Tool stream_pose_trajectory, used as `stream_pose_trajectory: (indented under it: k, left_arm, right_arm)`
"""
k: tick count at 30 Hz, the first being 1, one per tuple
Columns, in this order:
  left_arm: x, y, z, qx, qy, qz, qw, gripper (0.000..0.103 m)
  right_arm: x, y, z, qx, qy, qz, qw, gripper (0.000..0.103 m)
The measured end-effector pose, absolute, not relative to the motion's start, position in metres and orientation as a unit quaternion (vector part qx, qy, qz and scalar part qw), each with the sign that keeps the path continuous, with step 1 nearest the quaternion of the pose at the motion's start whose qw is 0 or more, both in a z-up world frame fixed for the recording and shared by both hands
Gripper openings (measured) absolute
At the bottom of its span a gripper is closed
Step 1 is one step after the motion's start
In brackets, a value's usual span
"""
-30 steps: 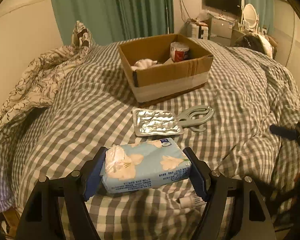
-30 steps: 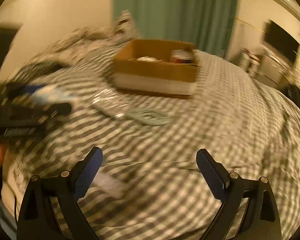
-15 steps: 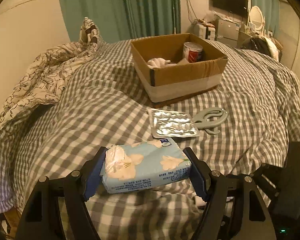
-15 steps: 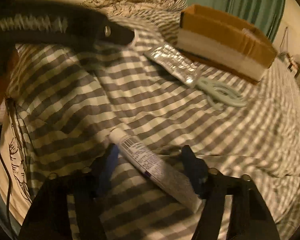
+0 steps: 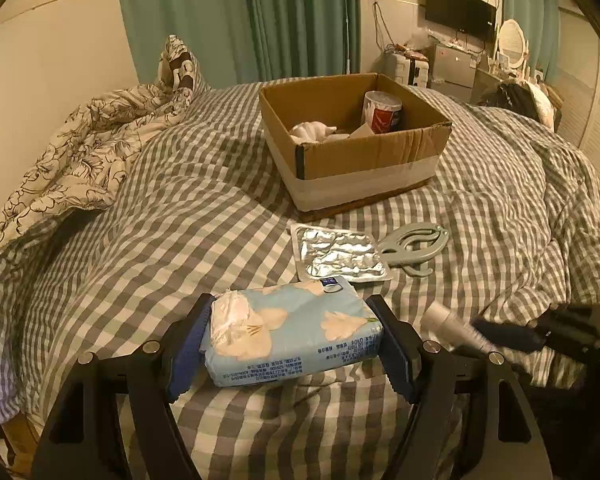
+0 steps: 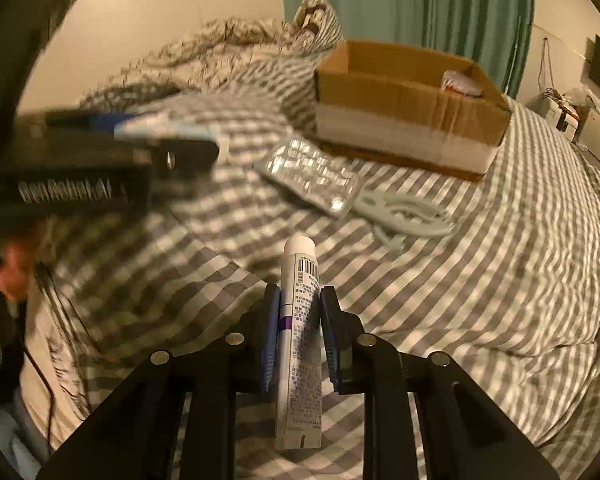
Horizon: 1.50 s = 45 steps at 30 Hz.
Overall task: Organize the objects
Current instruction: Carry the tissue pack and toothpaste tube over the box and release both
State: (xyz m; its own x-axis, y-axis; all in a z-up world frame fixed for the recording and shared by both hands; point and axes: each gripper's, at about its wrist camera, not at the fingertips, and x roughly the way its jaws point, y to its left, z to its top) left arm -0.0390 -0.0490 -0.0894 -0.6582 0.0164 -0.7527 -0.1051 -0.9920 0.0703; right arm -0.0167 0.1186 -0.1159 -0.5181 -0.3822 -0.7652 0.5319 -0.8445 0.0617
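My left gripper [image 5: 290, 334] is shut on a light blue tissue pack [image 5: 296, 332] and holds it above the checked bedspread. My right gripper [image 6: 300, 320] is shut on a white tube [image 6: 300, 320], cap pointing forward; the tube also shows in the left wrist view [image 5: 456, 330] at the lower right. A cardboard box [image 5: 364, 160] stands further up the bed and holds a red-and-white can [image 5: 382, 112] and crumpled white paper [image 5: 312, 132]. A foil blister pack [image 5: 340, 254] and a grey-green plastic clip [image 5: 414, 244] lie in front of the box.
A floral duvet [image 5: 80, 152] is bunched at the left of the bed. Green curtains [image 5: 260, 20], a wall TV [image 5: 460, 10] and a cluttered desk [image 5: 452, 68] stand behind. The left gripper appears blurred in the right wrist view [image 6: 100, 152].
My right gripper came down around the white tube, shut on it and lifted it. My left gripper kept hold of the tissue pack and shifted slightly.
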Motion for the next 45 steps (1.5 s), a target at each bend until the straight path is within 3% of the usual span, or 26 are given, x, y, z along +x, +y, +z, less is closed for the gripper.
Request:
stream_pose_trajectory:
  k: [15,33,37,45]
  left_arm:
    - [-0.074,-0.032,-0.061,-0.385,0.033,0.921,0.047,0.077]
    - [-0.211,0.009,0.001,-0.32,0.04,0.945,0.048,0.077]
    - [-0.245,0.01,-0.014,-0.332,0.041,0.941,0.042,0.077]
    - [-0.287,0.011,-0.066,-0.38,0.026,0.923,0.051,0.077]
  right_arm:
    - [-0.066,0.164,-0.034,0.347,0.061,-0.912,0.208,0.019]
    - [-0.204,0.154,0.055,0.273,0.074,-0.941,0.183,0.019]
    - [-0.24,0.154,0.048,0.289,0.063,-0.938,0.179,0.019]
    - [-0.301,0.151,-0.018,0.352,0.04,-0.919,0.176,0.019]
